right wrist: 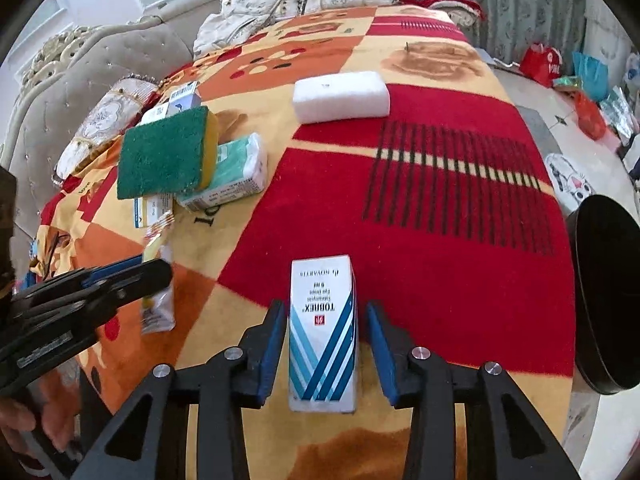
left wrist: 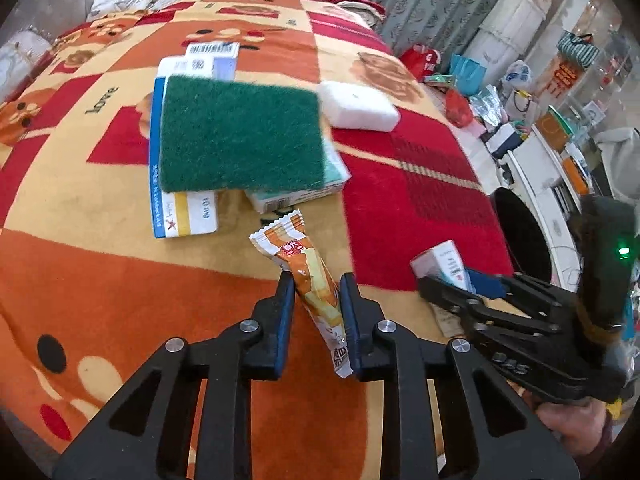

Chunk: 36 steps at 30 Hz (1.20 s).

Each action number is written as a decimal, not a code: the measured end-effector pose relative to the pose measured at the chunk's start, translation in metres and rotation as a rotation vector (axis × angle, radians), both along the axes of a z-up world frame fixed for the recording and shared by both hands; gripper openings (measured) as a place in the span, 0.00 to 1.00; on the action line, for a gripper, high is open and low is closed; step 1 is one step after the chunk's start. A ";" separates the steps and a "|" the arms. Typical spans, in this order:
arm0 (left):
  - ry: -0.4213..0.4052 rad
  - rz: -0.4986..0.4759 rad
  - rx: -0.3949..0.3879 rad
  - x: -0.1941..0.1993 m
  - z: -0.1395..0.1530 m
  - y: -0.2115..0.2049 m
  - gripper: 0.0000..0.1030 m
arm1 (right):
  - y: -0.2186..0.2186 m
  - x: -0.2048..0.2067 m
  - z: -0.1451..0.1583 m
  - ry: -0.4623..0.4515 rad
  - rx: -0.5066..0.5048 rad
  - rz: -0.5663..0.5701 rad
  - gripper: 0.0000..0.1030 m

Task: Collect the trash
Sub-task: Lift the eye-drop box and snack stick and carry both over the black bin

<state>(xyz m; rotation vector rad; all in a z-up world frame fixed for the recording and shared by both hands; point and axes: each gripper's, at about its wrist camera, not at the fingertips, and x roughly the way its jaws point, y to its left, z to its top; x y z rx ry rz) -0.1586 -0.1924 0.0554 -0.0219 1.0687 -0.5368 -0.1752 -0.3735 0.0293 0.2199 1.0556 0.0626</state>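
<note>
An orange snack wrapper [left wrist: 316, 292] lies on the patterned blanket between the blue pads of my left gripper [left wrist: 316, 286], whose jaws press its sides. A white and blue Tobrex carton [right wrist: 322, 332] lies between the jaws of my right gripper [right wrist: 323, 312]; small gaps show on both sides, so the jaws are open around it. The carton [left wrist: 444, 264] and the right gripper [left wrist: 452, 284] also show in the left wrist view. The left gripper [right wrist: 132, 272] and the wrapper [right wrist: 158, 308] show at the left of the right wrist view.
A green scouring sponge [left wrist: 240, 136] rests on several medicine boxes [left wrist: 184, 208]. A white sponge [left wrist: 358, 106] lies beyond. A black round bin [right wrist: 608, 296] stands off the bed's right edge. Pillows sit at the head; bags and clutter fill the floor at right.
</note>
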 end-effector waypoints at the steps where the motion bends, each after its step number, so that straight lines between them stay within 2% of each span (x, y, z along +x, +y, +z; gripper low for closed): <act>1: -0.010 -0.006 -0.001 -0.002 0.003 -0.002 0.20 | 0.000 -0.001 0.000 -0.003 0.001 0.000 0.28; 8: -0.059 -0.035 -0.007 -0.007 0.021 -0.022 0.20 | -0.006 -0.018 0.030 -0.089 -0.031 -0.003 0.27; 19: -0.135 -0.106 -0.002 -0.016 0.048 -0.067 0.19 | -0.045 -0.041 0.074 -0.207 -0.008 -0.101 0.27; 24: -0.158 -0.144 -0.004 -0.018 0.057 -0.092 0.19 | -0.063 -0.050 0.084 -0.231 -0.050 -0.141 0.27; 36: -0.196 -0.251 -0.012 -0.028 0.073 -0.161 0.19 | -0.125 -0.075 0.089 -0.243 -0.050 -0.283 0.27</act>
